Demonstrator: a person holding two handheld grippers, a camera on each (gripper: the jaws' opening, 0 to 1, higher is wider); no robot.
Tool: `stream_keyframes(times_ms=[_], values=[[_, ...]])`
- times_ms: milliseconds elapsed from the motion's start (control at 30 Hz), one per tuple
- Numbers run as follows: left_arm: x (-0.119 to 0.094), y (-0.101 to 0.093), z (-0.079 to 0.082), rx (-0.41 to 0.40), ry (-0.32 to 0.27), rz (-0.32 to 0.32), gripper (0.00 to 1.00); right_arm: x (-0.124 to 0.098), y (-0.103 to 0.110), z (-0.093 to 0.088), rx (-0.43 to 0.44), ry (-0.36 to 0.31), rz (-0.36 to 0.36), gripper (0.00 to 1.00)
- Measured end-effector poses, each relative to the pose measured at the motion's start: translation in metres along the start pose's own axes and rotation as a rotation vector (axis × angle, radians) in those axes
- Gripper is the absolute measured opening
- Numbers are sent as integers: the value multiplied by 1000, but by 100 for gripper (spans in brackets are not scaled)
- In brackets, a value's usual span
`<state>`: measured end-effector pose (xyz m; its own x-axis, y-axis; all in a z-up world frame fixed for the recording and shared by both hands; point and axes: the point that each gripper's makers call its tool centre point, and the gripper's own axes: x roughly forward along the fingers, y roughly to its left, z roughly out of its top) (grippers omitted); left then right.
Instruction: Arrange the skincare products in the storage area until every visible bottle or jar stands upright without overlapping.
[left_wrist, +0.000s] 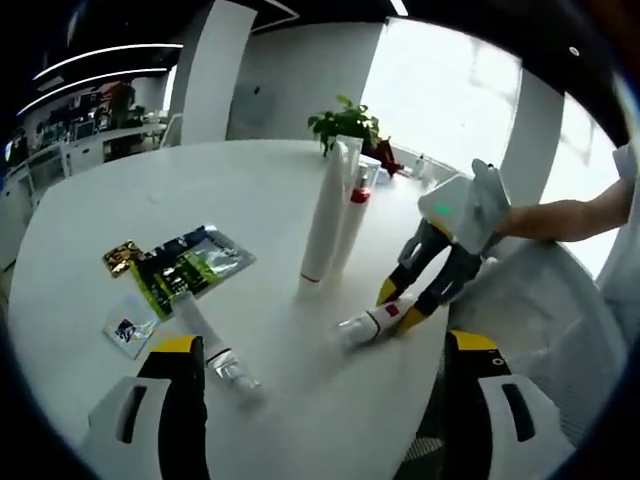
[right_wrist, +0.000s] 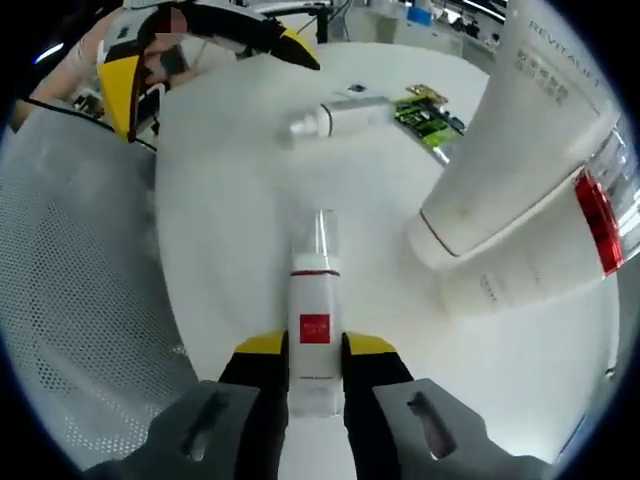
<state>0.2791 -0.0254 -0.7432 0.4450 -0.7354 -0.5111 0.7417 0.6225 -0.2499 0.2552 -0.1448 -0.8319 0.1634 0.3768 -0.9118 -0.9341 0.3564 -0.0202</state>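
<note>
On the white table (left_wrist: 250, 190), right tongs (right_wrist: 315, 350) clamp a lying bottle (right_wrist: 314, 330); left tongs (left_wrist: 330, 360) gape.

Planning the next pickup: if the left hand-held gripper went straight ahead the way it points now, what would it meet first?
Probably the lying tube on the table just ahead of the left hand-held gripper, slightly toward its left jaw. Farther on stand the tall white tubes. Depth is unclear.

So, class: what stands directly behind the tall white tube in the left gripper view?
Behind the tall white tube stands a second bottle with a red band, then a potted plant. The tube covers much of that bottle's side.
</note>
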Motion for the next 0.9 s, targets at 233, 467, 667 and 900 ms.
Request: stream_keyframes(times_ms=[233,467,667,900], values=[[2,-6,4,-20,21,-25,88,2,1,9,183,-86,82,19],[0,-4,7,-143,-6,-18,78,-2,6,32,370,-224,222,19],[1,-3,10,-232,-44,-8,67,-21,11,72,423,-404,296,19],[-3,-6,32,-292,-143,-22,46,-43,9,102,390,-552,275,19]])
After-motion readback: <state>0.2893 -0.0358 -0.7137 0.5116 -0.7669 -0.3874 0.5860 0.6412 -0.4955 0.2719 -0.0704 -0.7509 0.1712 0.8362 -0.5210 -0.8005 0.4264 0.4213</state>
